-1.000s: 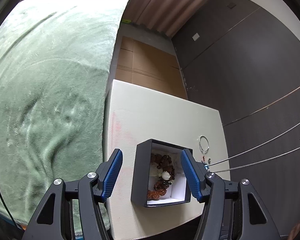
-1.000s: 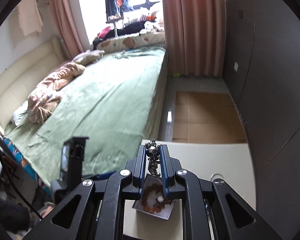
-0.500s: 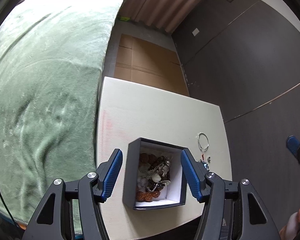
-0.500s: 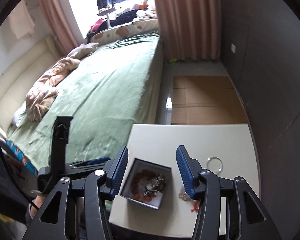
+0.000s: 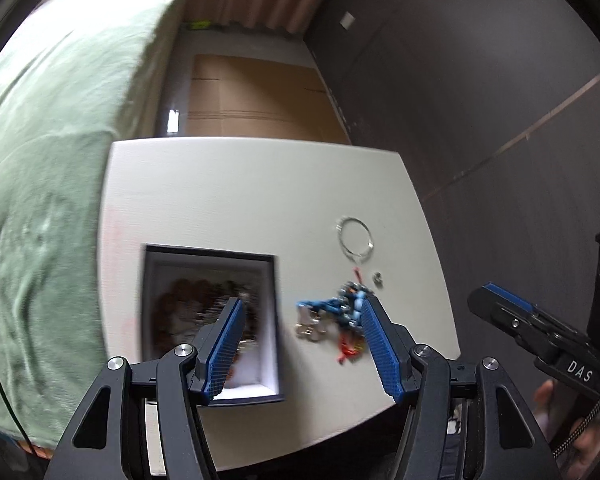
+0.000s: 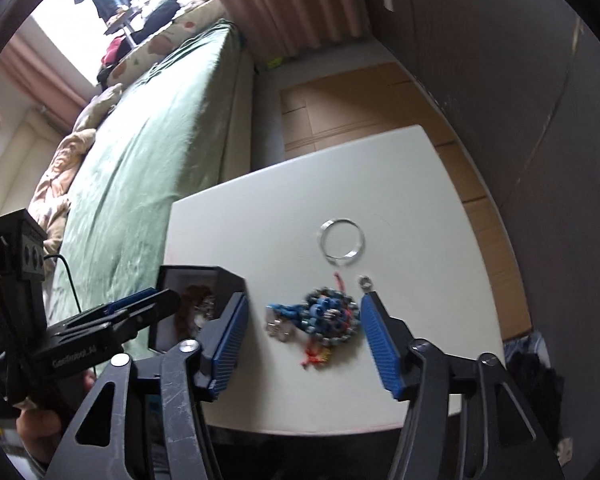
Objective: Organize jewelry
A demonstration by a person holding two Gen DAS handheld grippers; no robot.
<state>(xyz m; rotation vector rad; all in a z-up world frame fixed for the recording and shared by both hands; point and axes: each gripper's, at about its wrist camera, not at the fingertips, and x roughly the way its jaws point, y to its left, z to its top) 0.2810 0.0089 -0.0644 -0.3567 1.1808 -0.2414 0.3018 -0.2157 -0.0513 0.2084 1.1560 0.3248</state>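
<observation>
Left wrist view: the left gripper (image 5: 300,344) hangs wide open and empty above a white table (image 5: 236,196). A dark jewelry box (image 5: 210,320) sits under its left finger; a second ago the box lay centred between the fingers, so the view has swung right. A blue bead bracelet (image 5: 342,308) lies just right of the box, a silver ring (image 5: 355,237) beyond it.

Right wrist view: the right gripper (image 6: 302,338), shut on a dark charm a second ago, is now spread wide and empty, framing the bracelet right of the box. The charm likely went in; the bracelet looks next
</observation>
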